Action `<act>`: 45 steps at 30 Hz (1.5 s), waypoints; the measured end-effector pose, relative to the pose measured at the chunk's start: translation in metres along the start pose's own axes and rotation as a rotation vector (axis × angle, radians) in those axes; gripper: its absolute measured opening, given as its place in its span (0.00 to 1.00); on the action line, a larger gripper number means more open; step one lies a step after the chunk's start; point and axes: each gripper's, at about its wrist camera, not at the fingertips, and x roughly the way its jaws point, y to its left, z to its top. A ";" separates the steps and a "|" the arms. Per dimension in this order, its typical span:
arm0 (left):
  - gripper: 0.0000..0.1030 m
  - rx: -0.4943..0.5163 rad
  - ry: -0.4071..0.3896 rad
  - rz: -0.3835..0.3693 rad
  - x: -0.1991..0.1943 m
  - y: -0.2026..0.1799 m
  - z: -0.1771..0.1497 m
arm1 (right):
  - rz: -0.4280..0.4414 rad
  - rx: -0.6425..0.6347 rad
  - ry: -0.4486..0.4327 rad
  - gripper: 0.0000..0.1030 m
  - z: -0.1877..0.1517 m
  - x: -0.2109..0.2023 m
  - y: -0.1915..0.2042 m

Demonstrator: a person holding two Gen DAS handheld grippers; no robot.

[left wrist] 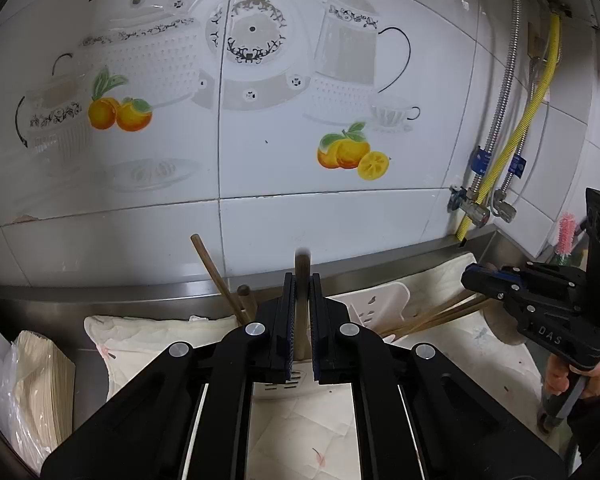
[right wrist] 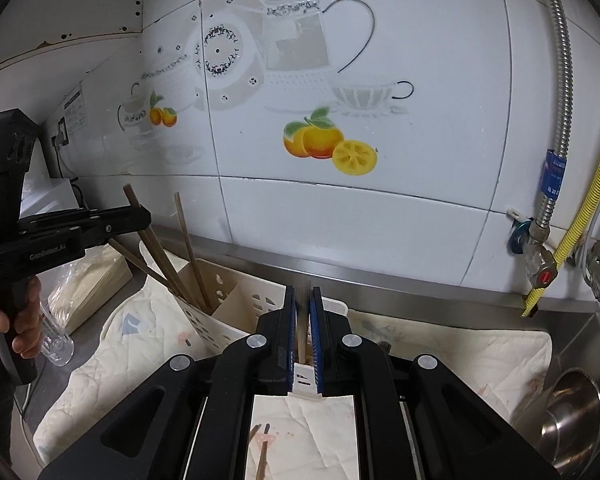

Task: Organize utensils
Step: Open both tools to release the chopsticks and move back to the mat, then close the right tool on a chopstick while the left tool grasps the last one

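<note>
Wooden chopsticks are what both tongs are clamped on. The left tongs [left wrist: 302, 280] pinch one brown chopstick [left wrist: 301, 264] upright between their blue-edged pads, its blurred top sticking up past the fingertips and its lower end running down toward the white slotted utensil holder [left wrist: 380, 304] just beyond and below them. The right tongs [right wrist: 302, 294] are pressed together on another chopstick [right wrist: 302, 320] in the same upright way — its lower end goes down to the holder's white wall [right wrist: 236, 320] right under the fingertips.

To the left of the right tongs, three or four chopsticks [right wrist: 156, 240] already stand leaning in the holder's far compartment, beside a cardboard-coloured divider. From the left view, a few more stick out of the holder toward the right tongs [left wrist: 476, 276], which a hand [left wrist: 580, 372] grips by the handle.

The holder sits on a pale quilted cloth [right wrist: 460, 356] spread over the steel bench [left wrist: 140, 292]. Below the right tongs, near the camera, two loose chopstick ends [right wrist: 262, 452] lie on that cloth. Off to the right of the right tongs is a steel bowl [right wrist: 576, 412]; left of the left tongs, a bagged stack of paper [left wrist: 36, 384] — and a clear glass [right wrist: 58, 340] stands by the hand [right wrist: 16, 320] holding the left tongs.
</note>
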 end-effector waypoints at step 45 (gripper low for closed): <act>0.82 -0.061 0.141 0.023 -0.058 -0.036 -0.210 | 0.007 0.071 0.122 0.61 -0.214 -0.074 0.044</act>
